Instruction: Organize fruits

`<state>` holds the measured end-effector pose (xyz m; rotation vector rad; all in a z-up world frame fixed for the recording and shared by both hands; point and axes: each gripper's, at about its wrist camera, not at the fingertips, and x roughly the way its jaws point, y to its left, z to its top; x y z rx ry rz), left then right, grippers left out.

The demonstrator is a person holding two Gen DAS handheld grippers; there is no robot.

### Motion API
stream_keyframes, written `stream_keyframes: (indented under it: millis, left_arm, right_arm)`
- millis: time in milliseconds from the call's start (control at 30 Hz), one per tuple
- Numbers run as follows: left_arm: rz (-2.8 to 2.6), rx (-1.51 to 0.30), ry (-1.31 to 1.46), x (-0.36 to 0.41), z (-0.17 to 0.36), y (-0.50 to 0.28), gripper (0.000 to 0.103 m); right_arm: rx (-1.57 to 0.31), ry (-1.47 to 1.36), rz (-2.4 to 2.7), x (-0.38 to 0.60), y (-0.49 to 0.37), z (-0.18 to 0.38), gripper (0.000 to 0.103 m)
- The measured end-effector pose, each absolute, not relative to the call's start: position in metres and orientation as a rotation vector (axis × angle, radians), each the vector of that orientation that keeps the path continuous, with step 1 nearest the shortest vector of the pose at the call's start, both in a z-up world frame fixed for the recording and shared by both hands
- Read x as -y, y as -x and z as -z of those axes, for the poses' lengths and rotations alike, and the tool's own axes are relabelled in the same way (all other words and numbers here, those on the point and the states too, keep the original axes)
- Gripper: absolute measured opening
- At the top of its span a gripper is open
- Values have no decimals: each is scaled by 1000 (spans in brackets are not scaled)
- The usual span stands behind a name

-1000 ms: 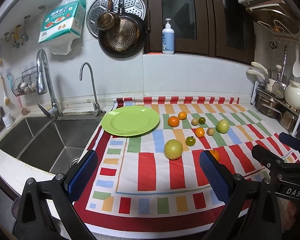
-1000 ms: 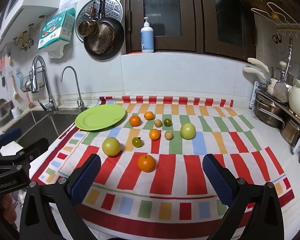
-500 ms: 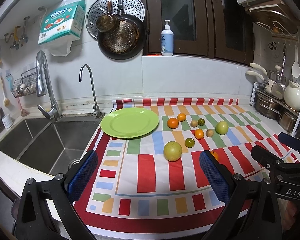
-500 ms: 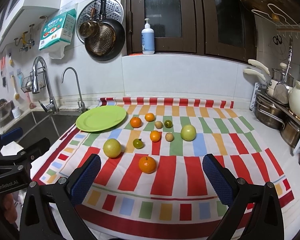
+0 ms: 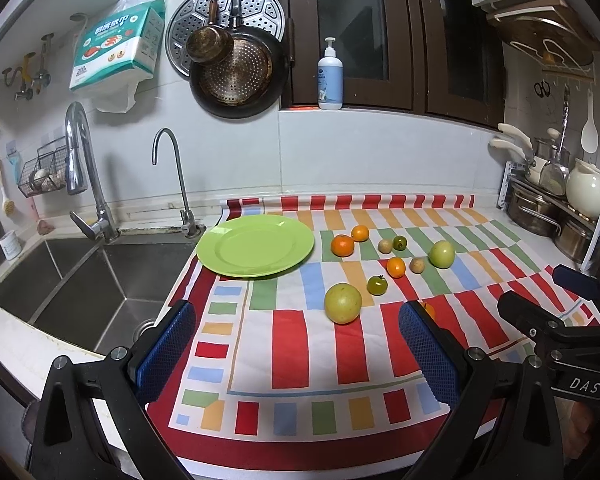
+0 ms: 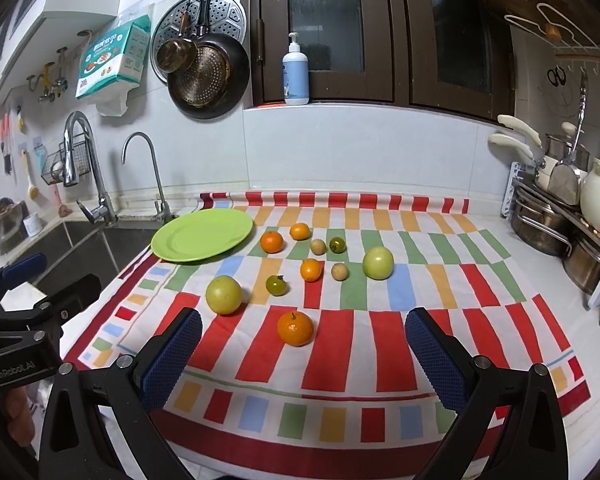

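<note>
Both my views have shifted a little over the last second. In my left view the plate (image 5: 255,246) and the yellow fruit (image 5: 342,303) have slid slightly left in the frame, and the scene sits a touch higher. In my right view the nearest orange (image 6: 295,328) has crept right and up, with the plate (image 6: 202,234) following. No fruit moved on the cloth.

The cloth (image 6: 340,344) ahead of both grippers was white with red, orange, green and blue stripes and blocks. The plate (image 6: 202,234), far left of the right gripper (image 6: 303,360), was lime green. Straight ahead of its blue, mesh-textured pads (image 6: 172,356) lay an orange mandarin (image 6: 295,328); beyond it, a yellow-green fruit (image 6: 223,294), a dark green tomato (image 6: 277,285) and a pale green apple (image 6: 377,263).
</note>
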<state>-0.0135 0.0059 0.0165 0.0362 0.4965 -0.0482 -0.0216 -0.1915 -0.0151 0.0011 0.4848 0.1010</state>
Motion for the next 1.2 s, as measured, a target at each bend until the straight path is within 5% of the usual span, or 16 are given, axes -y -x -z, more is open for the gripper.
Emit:
stream_keyframes:
  millis: [600, 1200]
  left_arm:
    - [179, -616, -151, -8, 17, -50, 94]
    - [415, -793, -221, 15, 75, -137, 76]
  right_arm:
    - [-617, -54, -67, 183, -33, 49, 102]
    - [-835, -106, -25, 177, -100, 103, 71]
